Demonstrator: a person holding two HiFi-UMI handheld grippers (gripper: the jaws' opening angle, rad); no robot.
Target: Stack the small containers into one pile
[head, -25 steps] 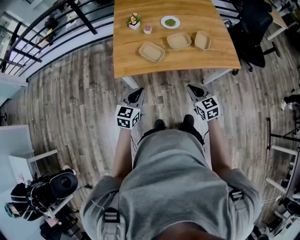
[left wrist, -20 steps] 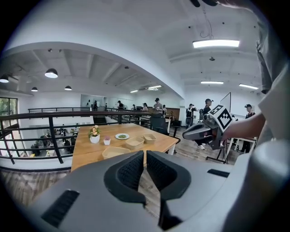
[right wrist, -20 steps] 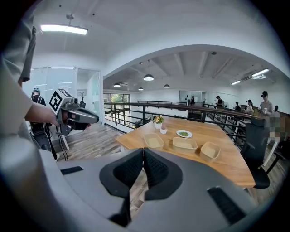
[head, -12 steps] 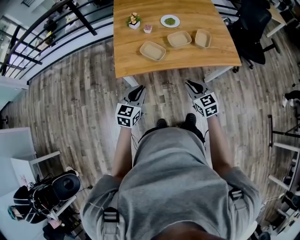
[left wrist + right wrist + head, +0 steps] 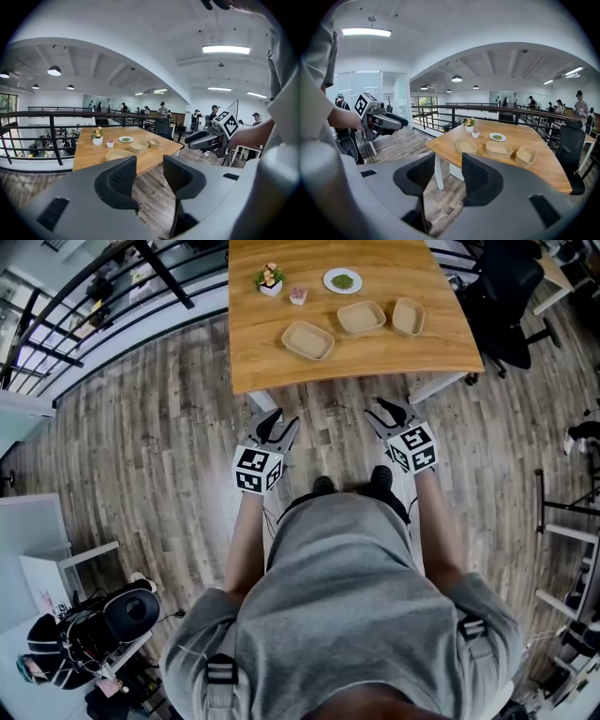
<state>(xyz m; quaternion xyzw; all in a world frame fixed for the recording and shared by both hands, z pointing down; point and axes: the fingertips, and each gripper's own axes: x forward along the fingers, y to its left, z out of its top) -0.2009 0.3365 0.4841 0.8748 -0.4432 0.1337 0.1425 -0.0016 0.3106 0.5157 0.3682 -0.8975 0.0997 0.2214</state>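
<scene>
A wood-plank floor (image 5: 159, 427) and a wooden table (image 5: 253, 362) are seen from above. Three tan containers are laid apart in a loose row on the table, none stacked: left container (image 5: 307, 339), middle container (image 5: 361, 318), right container (image 5: 408, 317). A small plate (image 5: 342, 280), a cup (image 5: 298, 296) and a flower pot (image 5: 270, 280) are set behind them. The left gripper (image 5: 281, 420) and right gripper (image 5: 382, 409) are held over the floor, short of the table edge. Both pairs of jaws have just been opening and are parted, nothing between them.
</scene>
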